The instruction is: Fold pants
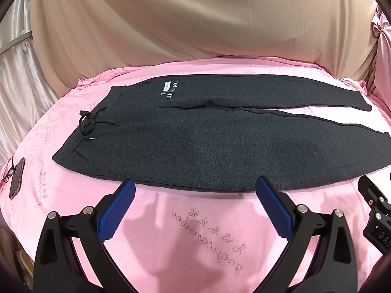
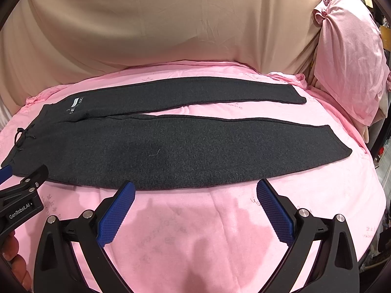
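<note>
Dark grey pants [image 1: 195,136] lie flat on a pink bedsheet [image 1: 171,232], waistband with a black drawstring [image 1: 90,122] at the left, both legs running right. They also show in the right wrist view [image 2: 195,146], legs slightly spread. My left gripper [image 1: 195,190] is open and empty, just in front of the pants' near edge by the waist half. My right gripper [image 2: 195,193] is open and empty, in front of the near leg's edge.
A phone and glasses [image 1: 16,178] lie on the sheet at the left. A beige drape [image 1: 195,24] hangs behind the bed. A pink pillow [image 2: 349,56] stands at the right. The left gripper's body [image 2: 22,195] shows in the right wrist view.
</note>
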Demonstrator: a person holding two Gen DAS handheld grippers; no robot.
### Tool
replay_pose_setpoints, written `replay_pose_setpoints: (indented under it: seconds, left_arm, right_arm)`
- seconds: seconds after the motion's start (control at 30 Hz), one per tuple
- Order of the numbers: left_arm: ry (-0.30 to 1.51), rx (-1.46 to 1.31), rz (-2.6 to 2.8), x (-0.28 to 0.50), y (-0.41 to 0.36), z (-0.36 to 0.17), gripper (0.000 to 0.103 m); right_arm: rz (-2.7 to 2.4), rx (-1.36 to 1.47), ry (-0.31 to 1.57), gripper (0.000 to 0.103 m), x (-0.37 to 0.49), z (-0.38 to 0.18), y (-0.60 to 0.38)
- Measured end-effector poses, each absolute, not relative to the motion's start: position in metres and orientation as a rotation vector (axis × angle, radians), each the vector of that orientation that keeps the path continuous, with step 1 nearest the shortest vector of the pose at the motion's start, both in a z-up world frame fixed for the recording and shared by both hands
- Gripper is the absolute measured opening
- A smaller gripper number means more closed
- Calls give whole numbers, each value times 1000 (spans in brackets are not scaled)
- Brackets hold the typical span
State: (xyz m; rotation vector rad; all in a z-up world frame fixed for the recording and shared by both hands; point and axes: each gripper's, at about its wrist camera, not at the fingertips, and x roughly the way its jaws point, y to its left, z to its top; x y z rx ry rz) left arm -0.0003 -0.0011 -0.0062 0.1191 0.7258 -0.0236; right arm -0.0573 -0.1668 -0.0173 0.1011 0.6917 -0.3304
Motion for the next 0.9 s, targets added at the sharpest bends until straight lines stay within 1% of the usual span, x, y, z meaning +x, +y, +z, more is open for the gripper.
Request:
replay_pose_setpoints:
  seconds: [0.9]
  left_arm:
    - [741,129,-26,7,-4,-11,97]
  right_arm:
    - [-324,101,716,98,-48,-18,-165]
